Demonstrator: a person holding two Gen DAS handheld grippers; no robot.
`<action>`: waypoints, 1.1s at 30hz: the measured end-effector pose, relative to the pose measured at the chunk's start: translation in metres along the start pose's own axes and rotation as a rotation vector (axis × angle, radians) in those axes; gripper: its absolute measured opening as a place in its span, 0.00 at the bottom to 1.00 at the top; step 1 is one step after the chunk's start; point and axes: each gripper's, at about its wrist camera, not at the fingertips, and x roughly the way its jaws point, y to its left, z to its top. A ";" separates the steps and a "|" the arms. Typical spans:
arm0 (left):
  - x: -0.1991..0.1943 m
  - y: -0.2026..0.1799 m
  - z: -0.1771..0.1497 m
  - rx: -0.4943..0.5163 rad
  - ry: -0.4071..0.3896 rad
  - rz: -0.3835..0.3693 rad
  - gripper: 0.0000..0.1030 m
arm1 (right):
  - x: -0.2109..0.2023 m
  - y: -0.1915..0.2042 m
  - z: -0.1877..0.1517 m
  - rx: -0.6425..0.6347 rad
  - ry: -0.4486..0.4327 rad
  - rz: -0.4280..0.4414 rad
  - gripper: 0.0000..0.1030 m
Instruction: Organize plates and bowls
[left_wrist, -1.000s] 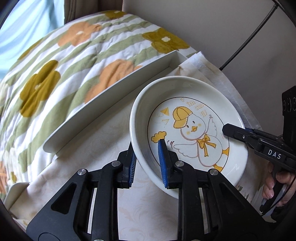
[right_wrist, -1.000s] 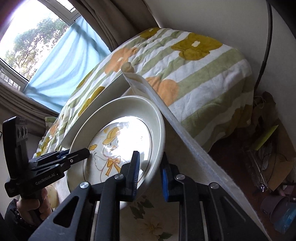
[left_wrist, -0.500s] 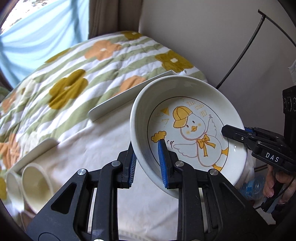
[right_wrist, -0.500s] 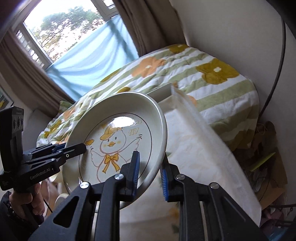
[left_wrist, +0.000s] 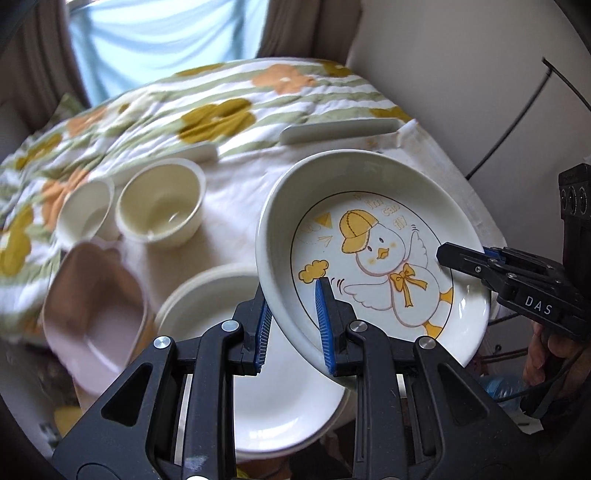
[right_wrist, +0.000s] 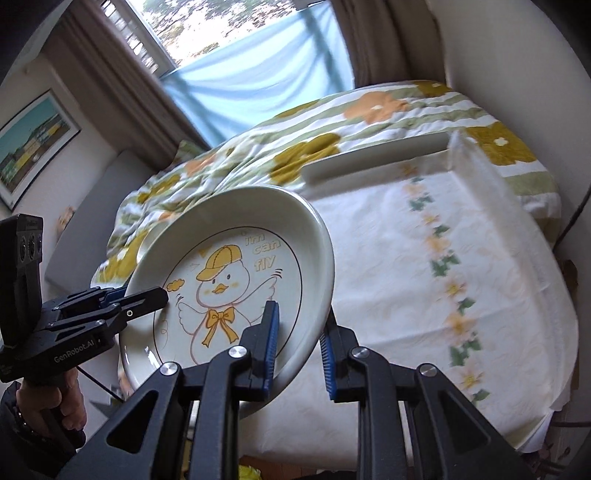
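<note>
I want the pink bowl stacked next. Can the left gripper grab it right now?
Probably not yet. The left gripper is shut on the rim of the duck plate, which the right gripper also clamps. The pink bowl sits uncovered to its left, but the plate must be set down first.

1. Daylight from window (right_wrist: 236, 33), overexposed at top of the right wrist view.
2. Soft shadows, room evenly bright.
3. Small glare spot on duck plate (left_wrist: 376, 258) rim.
4. Motion blur on bowls (left_wrist: 162, 206) and quilt (left_wrist: 184, 110).
5. Heavy fisheye bending, dark vignette corners.
</note>
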 end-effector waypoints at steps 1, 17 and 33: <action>-0.001 0.004 -0.009 -0.020 0.006 0.009 0.19 | 0.004 0.004 -0.003 -0.018 0.013 0.010 0.19; 0.026 0.075 -0.092 -0.298 0.089 0.061 0.20 | 0.080 0.050 -0.031 -0.214 0.176 0.071 0.19; 0.043 0.072 -0.095 -0.253 0.127 0.227 0.20 | 0.090 0.067 -0.035 -0.320 0.188 0.039 0.19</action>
